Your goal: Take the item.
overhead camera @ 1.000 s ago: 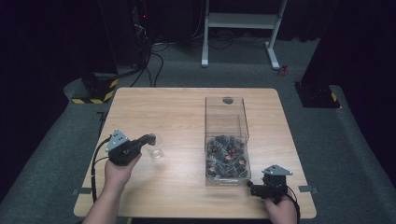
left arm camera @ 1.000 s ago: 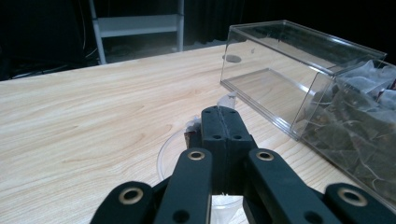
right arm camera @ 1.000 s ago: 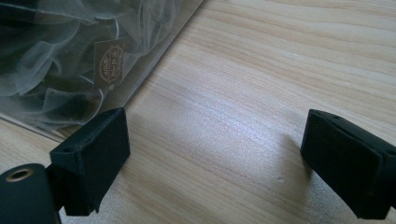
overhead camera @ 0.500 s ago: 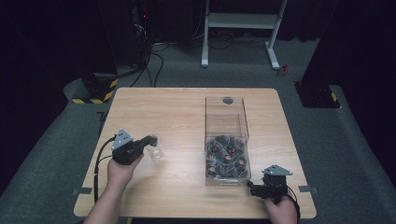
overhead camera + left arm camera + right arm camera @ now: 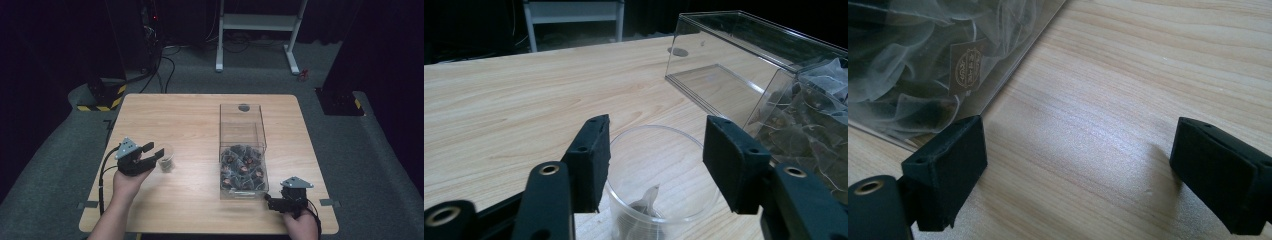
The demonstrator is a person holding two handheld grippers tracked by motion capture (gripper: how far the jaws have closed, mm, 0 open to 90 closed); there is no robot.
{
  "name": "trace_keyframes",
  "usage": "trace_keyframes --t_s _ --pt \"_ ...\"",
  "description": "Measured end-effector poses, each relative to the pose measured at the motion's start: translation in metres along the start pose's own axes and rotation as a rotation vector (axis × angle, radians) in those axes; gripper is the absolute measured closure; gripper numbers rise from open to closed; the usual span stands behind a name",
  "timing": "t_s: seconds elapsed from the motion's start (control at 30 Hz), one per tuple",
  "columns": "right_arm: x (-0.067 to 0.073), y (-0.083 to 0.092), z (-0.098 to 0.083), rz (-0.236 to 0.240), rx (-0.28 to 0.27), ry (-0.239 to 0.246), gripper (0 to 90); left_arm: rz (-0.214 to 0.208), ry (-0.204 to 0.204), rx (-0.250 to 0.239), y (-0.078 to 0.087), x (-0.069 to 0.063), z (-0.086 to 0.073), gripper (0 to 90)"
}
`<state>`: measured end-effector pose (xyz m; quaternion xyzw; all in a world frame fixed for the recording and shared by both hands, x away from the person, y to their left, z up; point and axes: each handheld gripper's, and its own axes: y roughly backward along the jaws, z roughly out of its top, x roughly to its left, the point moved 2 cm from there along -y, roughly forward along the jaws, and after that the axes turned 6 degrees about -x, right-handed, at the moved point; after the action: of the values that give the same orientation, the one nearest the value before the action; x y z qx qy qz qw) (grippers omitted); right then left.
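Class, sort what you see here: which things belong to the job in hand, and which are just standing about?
In the job:
- clear cup with a tea bag in it, between the open jaws of the left gripper
- clear box of tea bags

Standing about:
- white table frame behind
- cables on the floor

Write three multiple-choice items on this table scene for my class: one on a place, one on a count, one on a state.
1. Where does the clear cup stand?
A. left of the clear box
B. inside the box
C. on the floor

2. How many hand-held grippers are in the high view?
A. one
B. two
C. three

3. How do the left hand-held gripper jaws stand?
A. clamped shut on the cup
B. shut with nothing between
C. apart, above the cup

Answers:
1 A, cup on the table left of the box.
2 B, one per hand.
3 C, jaws just opened, a tea bag lying in the cup.
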<state>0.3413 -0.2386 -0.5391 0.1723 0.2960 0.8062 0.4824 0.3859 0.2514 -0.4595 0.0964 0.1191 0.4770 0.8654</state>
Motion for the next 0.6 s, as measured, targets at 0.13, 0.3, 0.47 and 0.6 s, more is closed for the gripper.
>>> trace_keyframes --t_s 0.13,0.3,0.47,0.6 --pt "0.0 0.0 0.0 0.0 0.001 -0.002 7.8 -0.004 -0.001 0.007 0.004 0.0 0.0 41.5" --pt "0.0 0.0 0.0 0.001 0.001 -0.002 7.8 0.003 0.013 0.002 0.01 0.003 -0.002 38.9" --pt "0.0 0.0 0.0 0.001 0.002 -0.003 7.8 0.019 0.024 0.014 0.018 0.008 -0.006 36.2" --pt "0.0 0.0 0.0 0.001 0.002 -0.003 7.8 0.032 0.032 0.027 0.024 0.013 -0.011 34.1"
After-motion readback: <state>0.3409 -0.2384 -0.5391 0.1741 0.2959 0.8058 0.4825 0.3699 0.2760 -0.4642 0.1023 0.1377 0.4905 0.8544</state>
